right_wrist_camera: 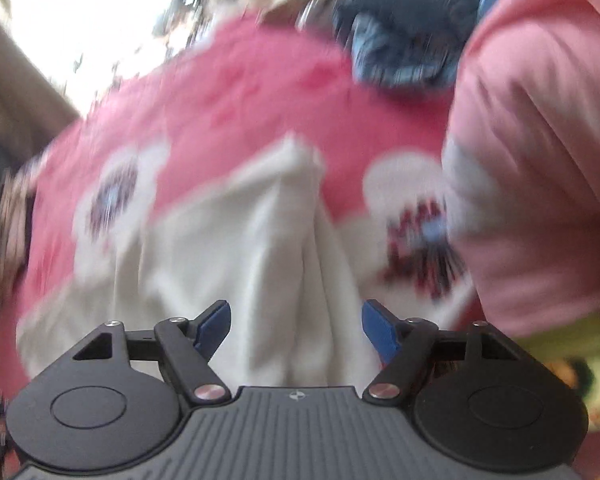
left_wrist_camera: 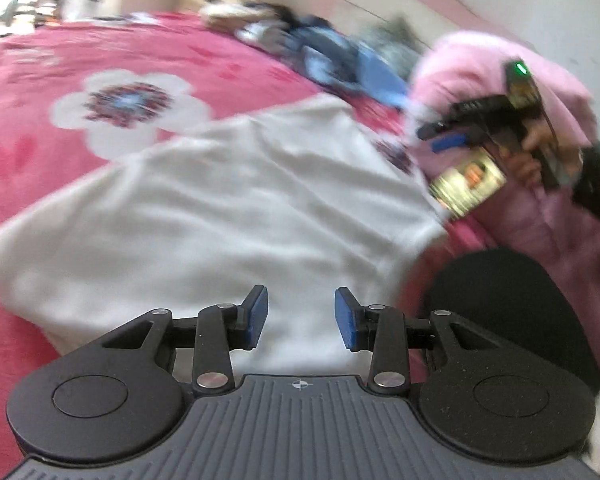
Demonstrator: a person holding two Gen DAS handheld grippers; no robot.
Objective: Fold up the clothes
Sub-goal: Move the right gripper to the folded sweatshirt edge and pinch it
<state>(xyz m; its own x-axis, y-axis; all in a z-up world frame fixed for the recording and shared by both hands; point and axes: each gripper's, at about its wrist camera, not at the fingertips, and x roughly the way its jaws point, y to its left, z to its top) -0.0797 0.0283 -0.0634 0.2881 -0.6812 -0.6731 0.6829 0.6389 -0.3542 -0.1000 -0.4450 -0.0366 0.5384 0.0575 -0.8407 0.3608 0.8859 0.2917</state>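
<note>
Both views are smeared by motion blur, and fine detail is lost throughout. The white garment (left_wrist_camera: 220, 208) lies spread on the pink bedspread (left_wrist_camera: 40, 128), which serves as the landmark here. In the left wrist view the garment's long axis runs from the near left edge of the bedspread toward the far right, ending in a corner just short of the blue clothes (left_wrist_camera: 340, 64) heaped at the bedspread's far side. Its near edge is cut off behind the left gripper (left_wrist_camera: 301, 318), so its full outline cannot be traced; whether it is a shirt or a cloth cannot be told. In the right wrist view the garment (right_wrist_camera: 252, 248) narrows to a peak pointing away from the camera, with creases running along that same line; its lower part is hidden behind the right gripper (right_wrist_camera: 296, 326). The left gripper's blue pads stand apart at a moderate gap over the garment with nothing between them. The right gripper's pads stand wider apart, likewise clear of the fabric. Seen from the left wrist, the right gripper (left_wrist_camera: 440, 136) hangs above the bedspread's right side, beyond the garment's right edge, with a hand (left_wrist_camera: 528, 160) around its body; its fingers are too blurred to read there. A pink garment (left_wrist_camera: 500, 80) rises behind it, its extent cut by the frame. A printed flower (left_wrist_camera: 128, 104) on the bedspread lies left of the white garment.
</note>
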